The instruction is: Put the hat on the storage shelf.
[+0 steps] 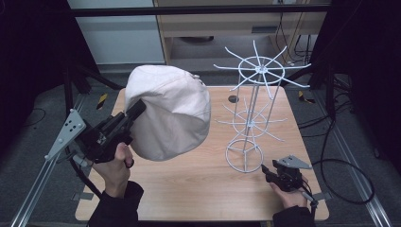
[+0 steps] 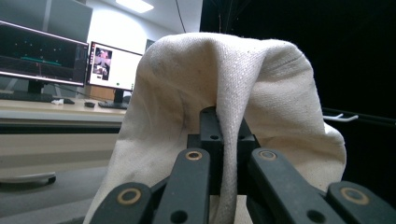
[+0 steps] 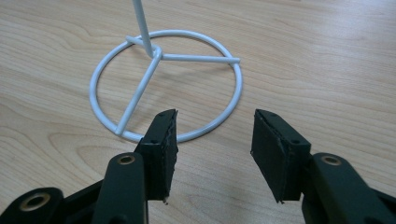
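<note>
Lifting cream cotton cap (image 1: 170, 113) toward the white wire display stand (image 1: 250, 118).

Left gripper (image 1: 134, 112), left of the stand: jaws pinched shut on the cap's fabric, cap held up off the light wooden table (image 1: 198, 189). Right gripper (image 1: 268, 171), at the stand's ring base: jaws parted, nothing between them. Step judged: carry. Next move likely calls for lowering the cap over a top prong; right gripper could steady the base.
</note>
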